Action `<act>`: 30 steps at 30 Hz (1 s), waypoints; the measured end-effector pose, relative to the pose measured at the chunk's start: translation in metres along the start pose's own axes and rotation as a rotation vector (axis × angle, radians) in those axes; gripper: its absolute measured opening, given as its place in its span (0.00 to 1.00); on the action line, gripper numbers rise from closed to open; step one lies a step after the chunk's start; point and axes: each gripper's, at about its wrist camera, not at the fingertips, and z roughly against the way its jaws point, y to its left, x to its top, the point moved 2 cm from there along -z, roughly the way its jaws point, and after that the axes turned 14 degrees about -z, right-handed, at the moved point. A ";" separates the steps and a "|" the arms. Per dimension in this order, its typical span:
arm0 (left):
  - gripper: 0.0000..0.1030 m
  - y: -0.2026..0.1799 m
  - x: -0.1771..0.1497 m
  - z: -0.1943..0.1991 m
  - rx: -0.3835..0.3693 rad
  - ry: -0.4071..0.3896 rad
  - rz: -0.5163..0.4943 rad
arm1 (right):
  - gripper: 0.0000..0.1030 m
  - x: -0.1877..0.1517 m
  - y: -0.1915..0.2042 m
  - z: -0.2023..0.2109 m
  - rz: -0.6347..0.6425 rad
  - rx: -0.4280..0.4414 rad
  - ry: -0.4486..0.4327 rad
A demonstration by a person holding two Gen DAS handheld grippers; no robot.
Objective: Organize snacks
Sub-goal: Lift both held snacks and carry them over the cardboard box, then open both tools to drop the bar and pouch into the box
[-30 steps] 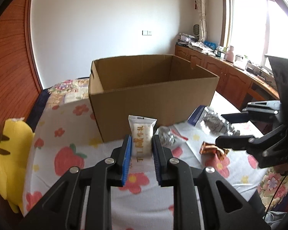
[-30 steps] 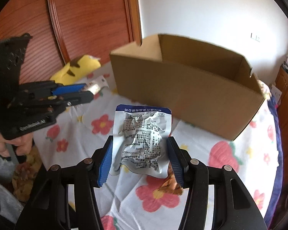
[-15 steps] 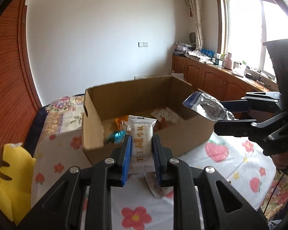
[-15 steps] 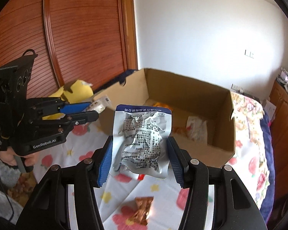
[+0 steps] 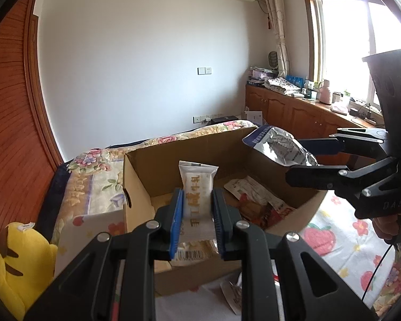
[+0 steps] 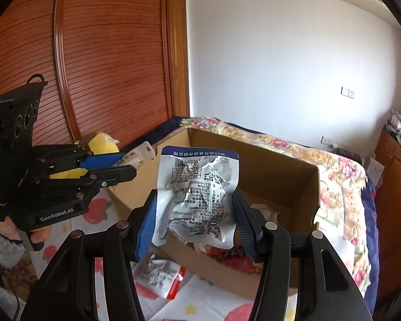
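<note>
With your left tongs [image 5: 197,208] clenched on the white packet [image 5: 197,187] and your right tongs [image 6: 195,222] gripping the silver pouch [image 6: 197,195] over the cardboard box [image 6: 280,176], you likely release both next.

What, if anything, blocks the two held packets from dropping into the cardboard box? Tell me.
Nothing visible does. The left tongs hold the white packet and the right tongs hold the silver pouch over the open-topped cardboard box; only loose snacks lie on its floor.
</note>
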 end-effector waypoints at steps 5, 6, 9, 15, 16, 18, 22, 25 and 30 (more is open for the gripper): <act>0.19 0.006 -0.003 -0.024 -0.016 0.020 0.028 | 0.54 -0.001 -0.012 -0.021 -0.011 -0.011 0.017; 0.19 0.007 -0.005 -0.029 -0.017 0.025 0.033 | 0.54 -0.003 -0.016 -0.024 -0.014 -0.014 0.022; 0.19 0.008 -0.010 -0.042 -0.023 0.044 0.047 | 0.54 -0.006 -0.028 -0.036 -0.034 -0.028 0.037; 0.19 0.007 -0.012 -0.056 -0.026 0.058 0.056 | 0.54 -0.008 -0.043 -0.050 -0.062 -0.047 0.054; 0.19 0.007 -0.013 -0.058 -0.028 0.062 0.055 | 0.54 -0.009 -0.045 -0.052 -0.064 -0.051 0.057; 0.19 0.004 -0.013 -0.060 -0.028 0.067 0.053 | 0.54 -0.010 -0.048 -0.054 -0.070 -0.057 0.061; 0.19 0.002 -0.014 -0.065 -0.027 0.079 0.045 | 0.54 -0.011 -0.054 -0.058 -0.088 -0.068 0.072; 0.19 0.000 -0.016 -0.069 -0.033 0.093 0.049 | 0.54 -0.013 -0.060 -0.062 -0.101 -0.074 0.086; 0.21 -0.003 -0.018 -0.075 -0.037 0.110 0.045 | 0.54 -0.015 -0.064 -0.066 -0.110 -0.082 0.102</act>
